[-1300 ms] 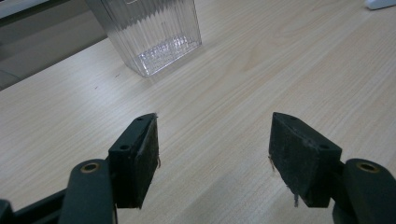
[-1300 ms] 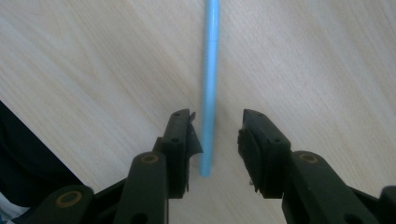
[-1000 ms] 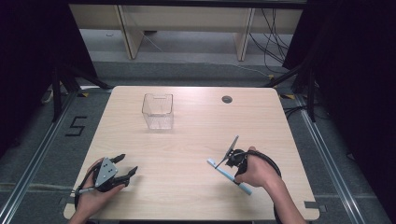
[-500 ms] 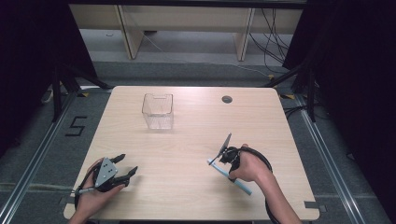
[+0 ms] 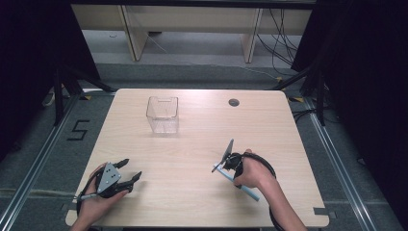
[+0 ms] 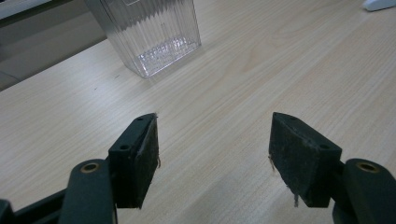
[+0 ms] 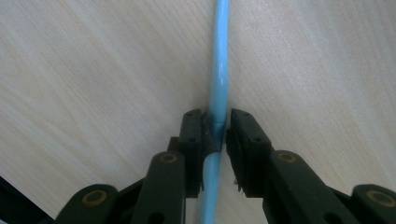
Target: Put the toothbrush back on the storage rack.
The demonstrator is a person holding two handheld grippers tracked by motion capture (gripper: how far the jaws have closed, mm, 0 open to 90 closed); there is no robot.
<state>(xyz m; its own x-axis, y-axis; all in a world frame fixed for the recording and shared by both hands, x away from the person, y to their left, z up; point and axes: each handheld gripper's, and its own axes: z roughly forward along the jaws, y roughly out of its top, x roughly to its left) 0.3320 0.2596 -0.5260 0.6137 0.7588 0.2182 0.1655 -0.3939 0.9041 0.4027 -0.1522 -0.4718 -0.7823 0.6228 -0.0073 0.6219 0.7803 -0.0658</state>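
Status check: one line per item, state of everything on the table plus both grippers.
Clear ribbed plastic container: upright, open top, looks empty, standing apart from both grippers.
Light blue plastic rod: clamped between the right gripper's jaws, over the table.
Left gripper: open, nothing between the jaws, low over the wooden table.
Right gripper: shut on the rod.

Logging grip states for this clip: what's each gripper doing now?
Left gripper: open, empty.
Right gripper: shut on the blue stick.

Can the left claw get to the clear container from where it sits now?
Probably yes: the left claw is open and holds nothing, and bare table lies between it and the clear container.
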